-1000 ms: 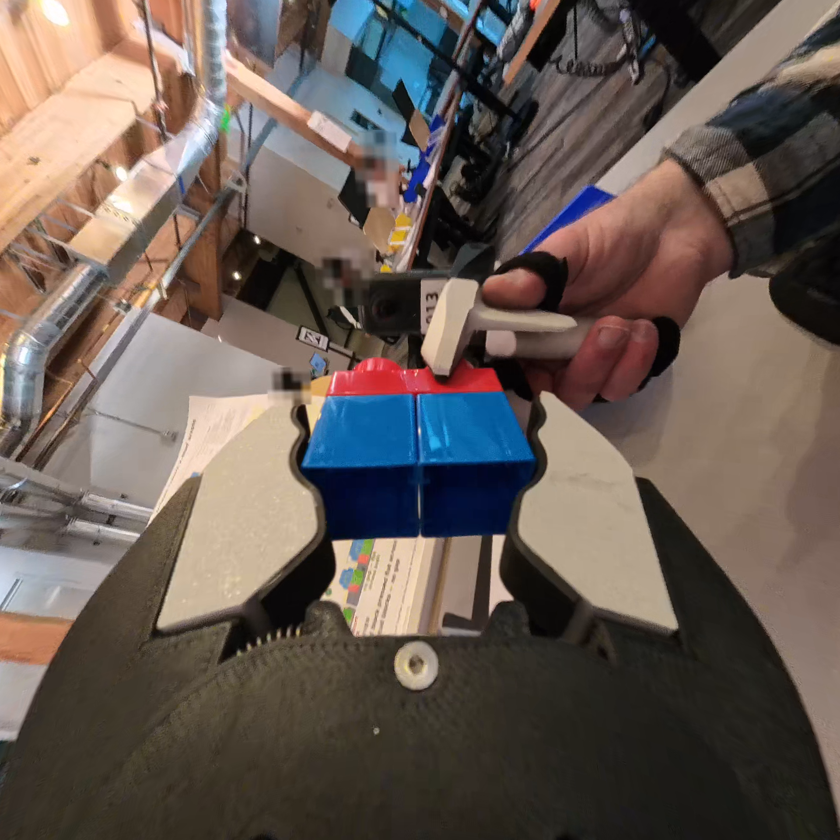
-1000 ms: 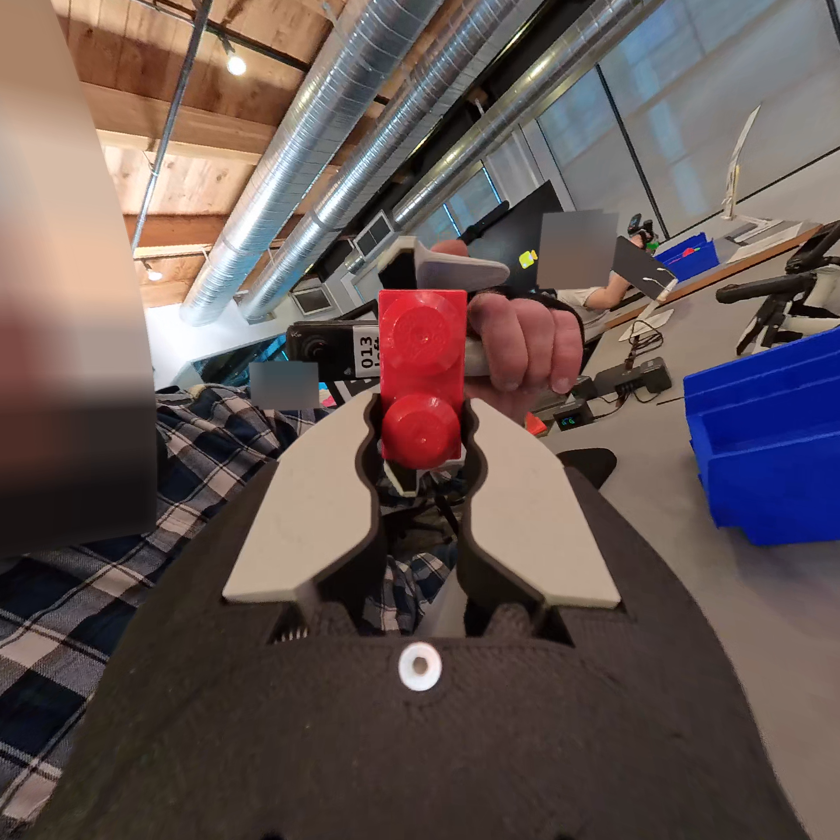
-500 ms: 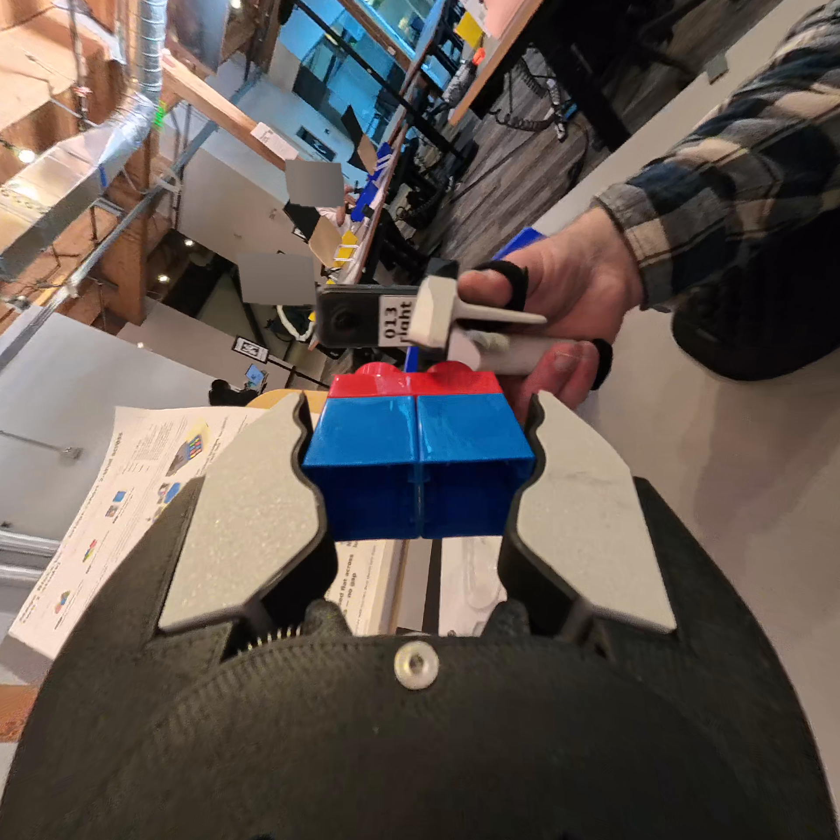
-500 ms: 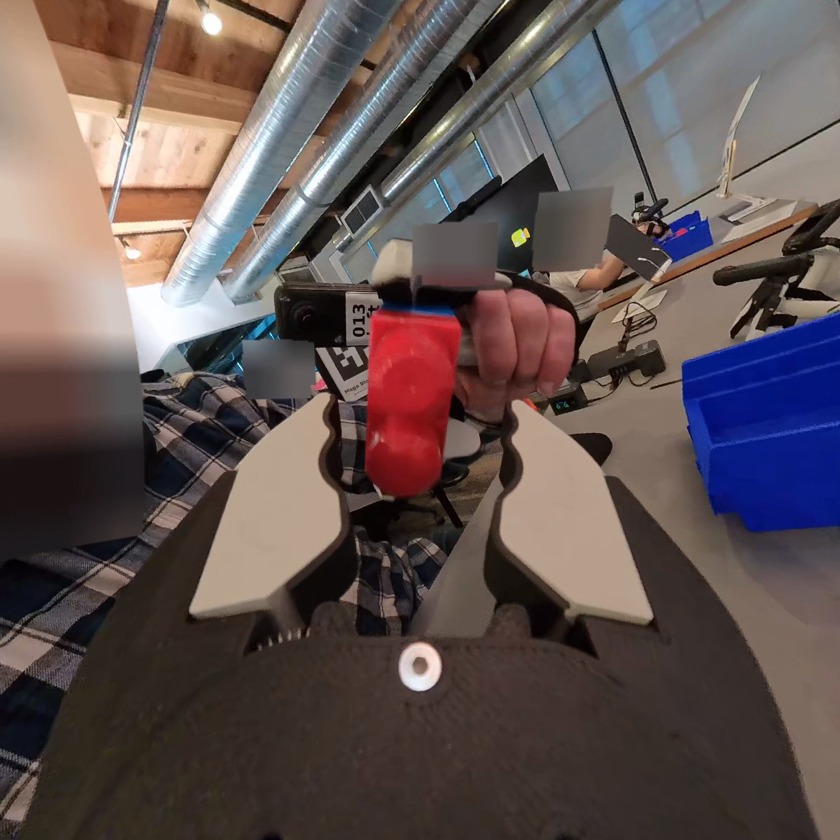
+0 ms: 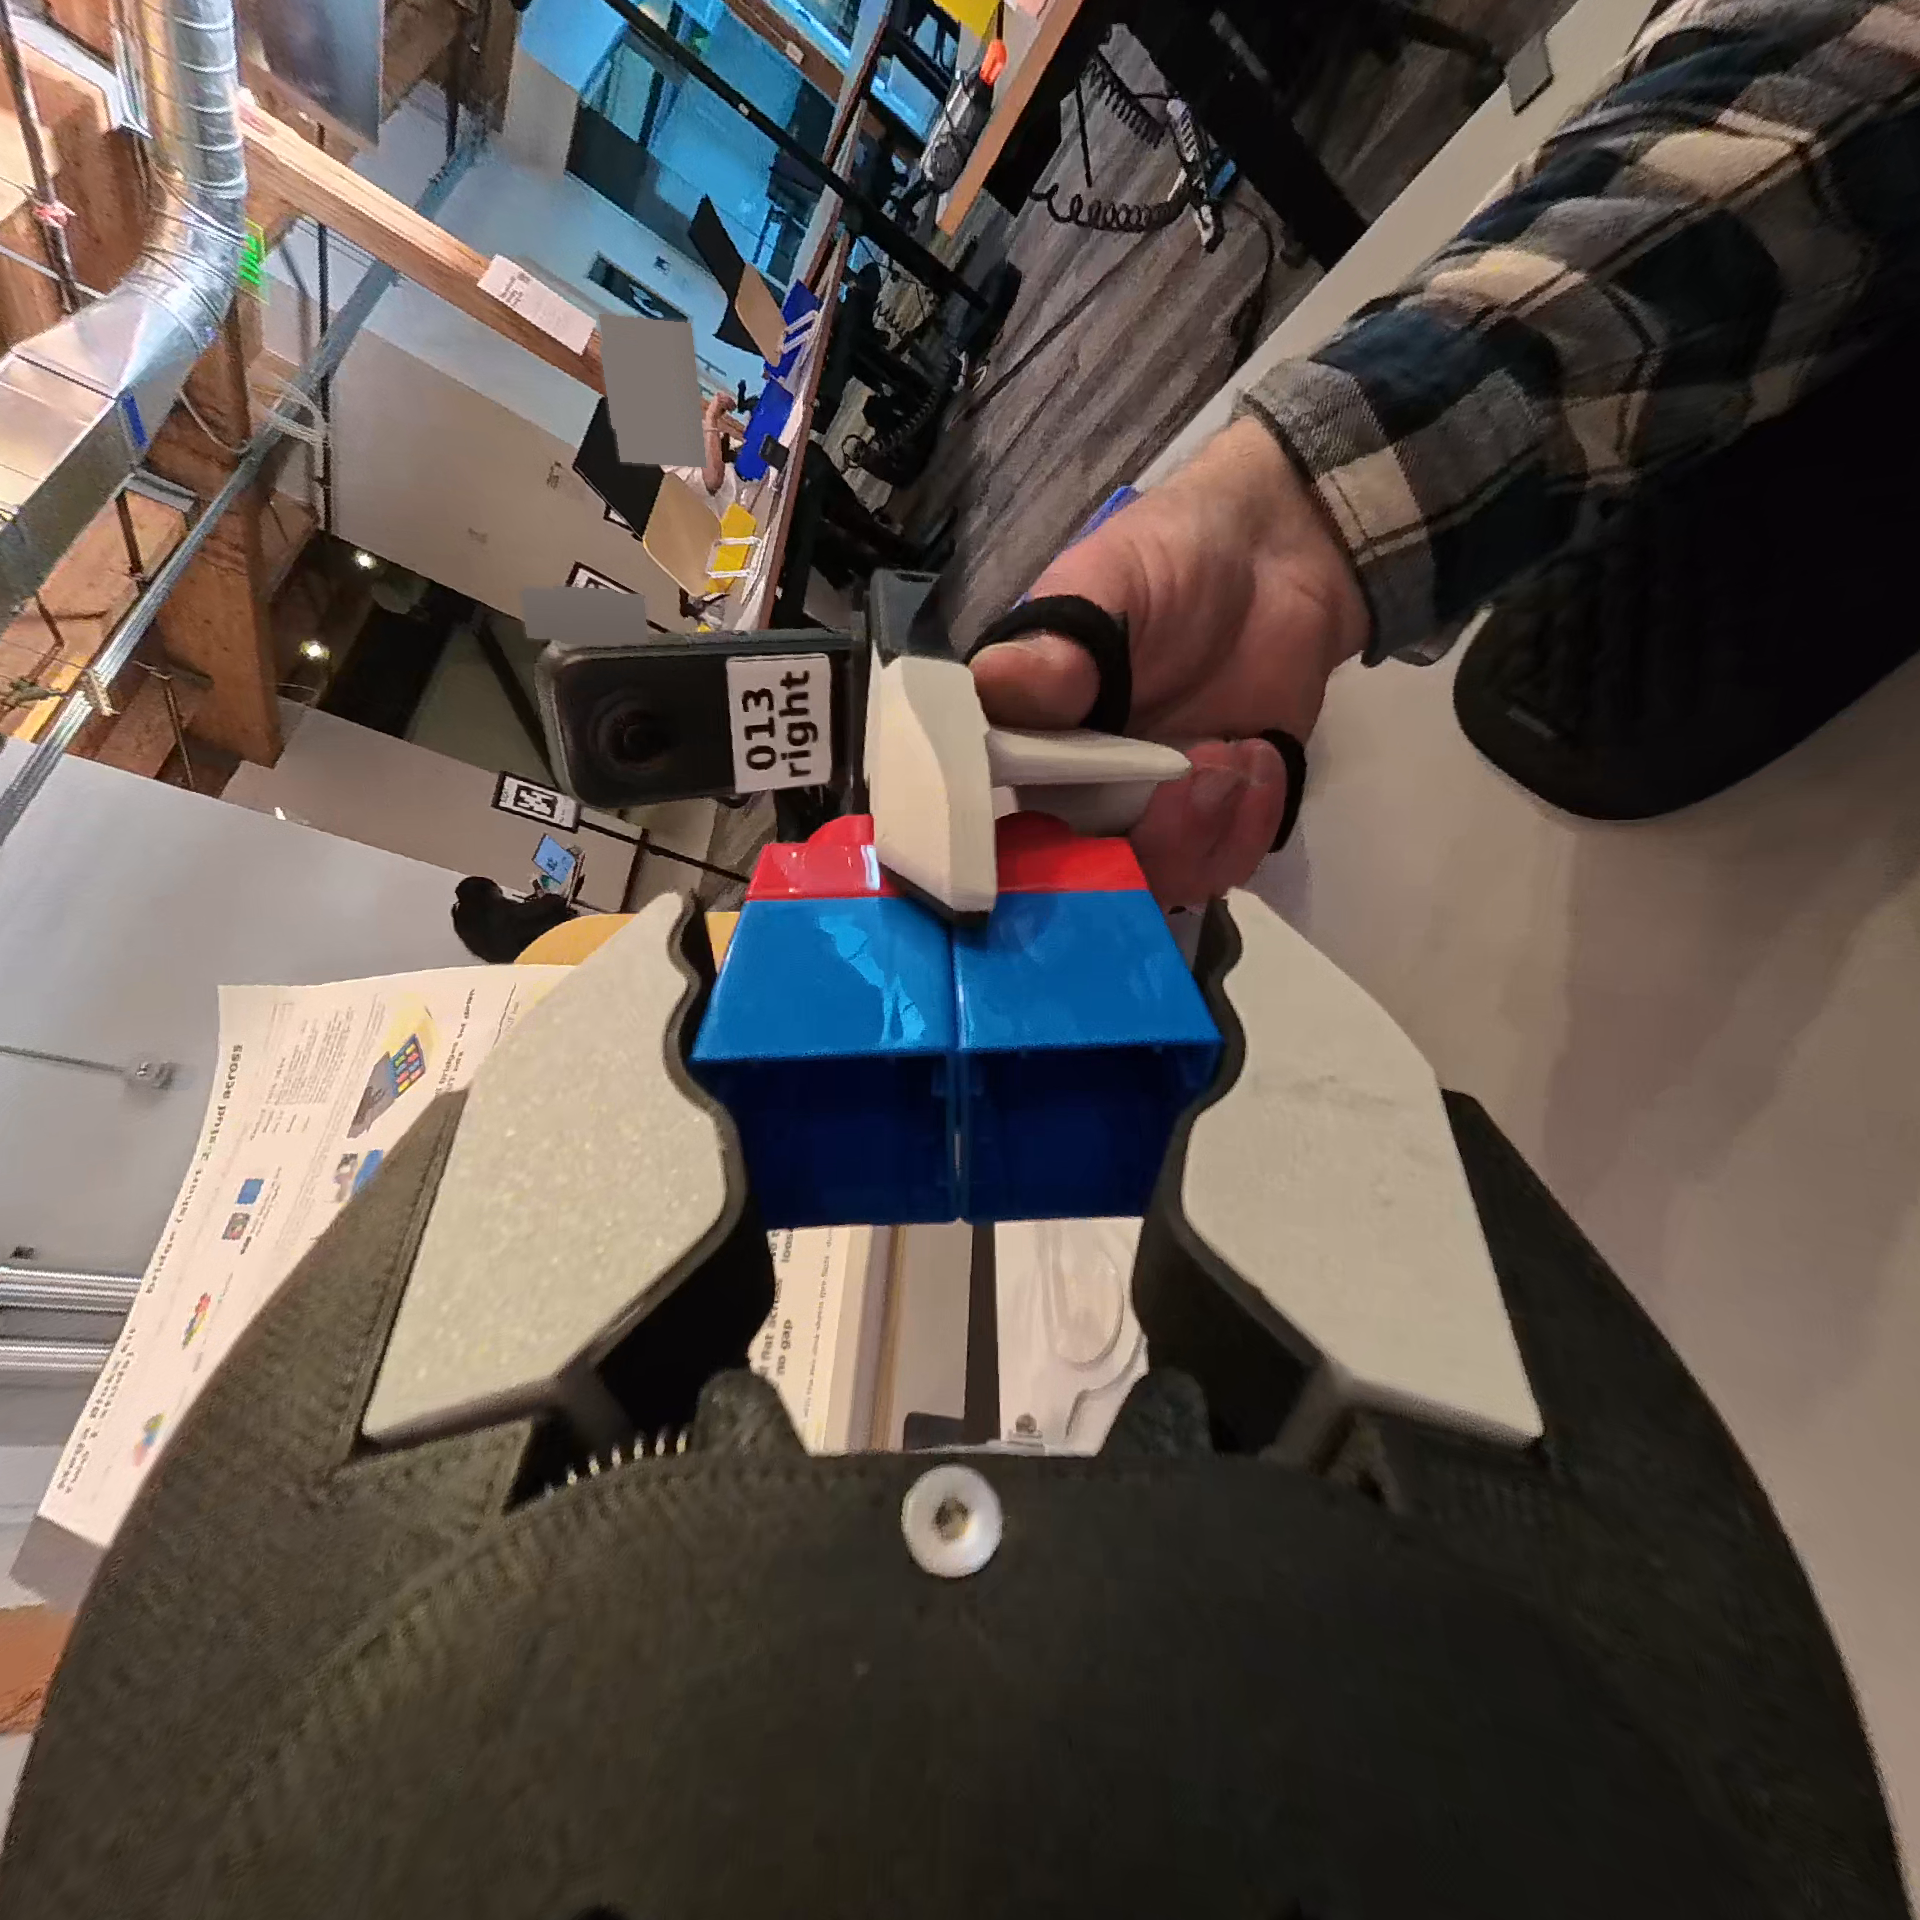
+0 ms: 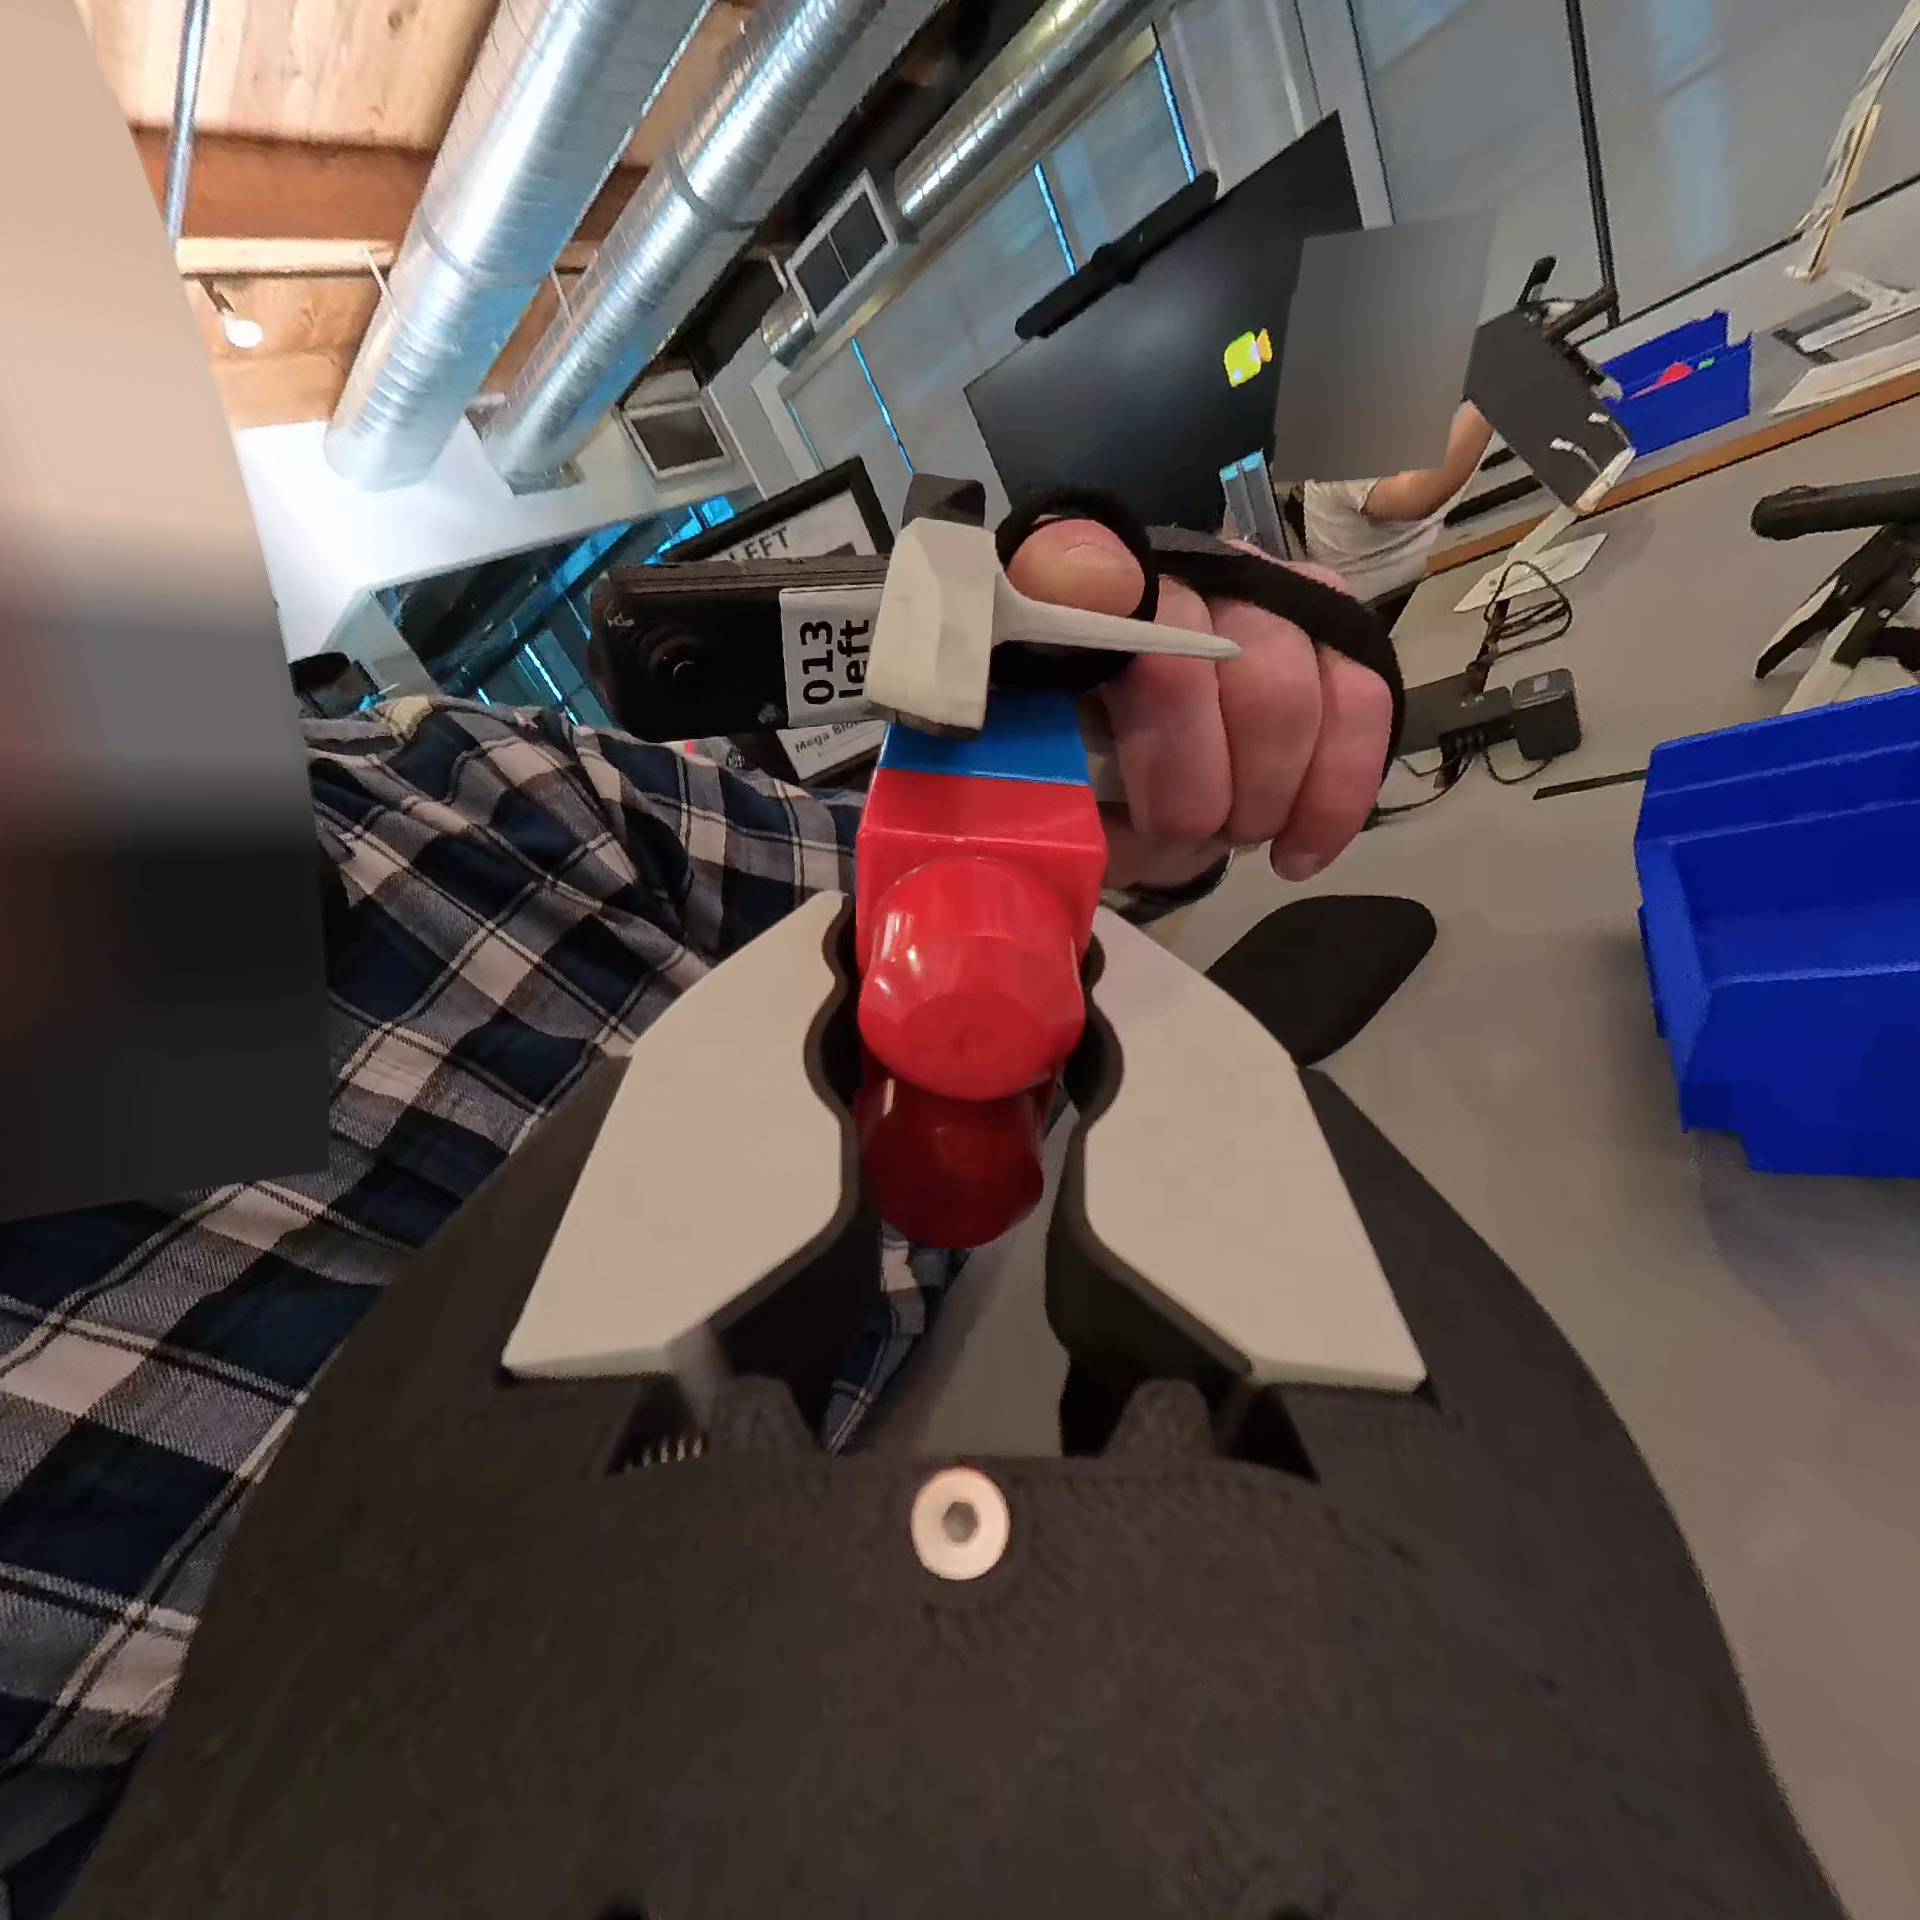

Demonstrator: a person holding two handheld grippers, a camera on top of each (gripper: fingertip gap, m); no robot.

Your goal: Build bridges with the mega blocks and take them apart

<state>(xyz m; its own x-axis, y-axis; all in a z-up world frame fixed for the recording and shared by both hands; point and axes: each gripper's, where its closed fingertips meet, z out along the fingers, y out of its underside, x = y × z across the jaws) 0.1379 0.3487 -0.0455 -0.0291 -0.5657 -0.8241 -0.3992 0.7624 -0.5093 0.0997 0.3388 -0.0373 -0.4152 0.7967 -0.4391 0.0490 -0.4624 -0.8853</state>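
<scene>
Hidden, blue blocks: the far ends of the two blue blocks are covered by the red block; in the right wrist view only a thin blue strip is seen above the red one.
Hidden, red block: in the left wrist view its middle is crossed by a pale fingertip of the right gripper; the second fingertip cannot be made out there.
Hidden, studs: two red studs are seen in the right wrist view, the nearer one masking most of the farther one.
Cut off: the plaid sleeve leaves the frame at the upper right; the blue bin is cut by the right edge.
Hard to make out: the printed sheet is partly covered by the left finger; grey patches lie over parts of the background.
Count, blocks: two blue, side by side and touching; one red, seated across both.
Count, grippers: two, one in each hand; the right hand and the left hand are both seen.
Left gripper: fingers spread wide, both pads pressed on the outer faces of the blue pair.
Right gripper: fingers set narrow, closed on the sides of the red block.
Position of assembly: held in the air between the two grippers, above the grey table.
</scene>
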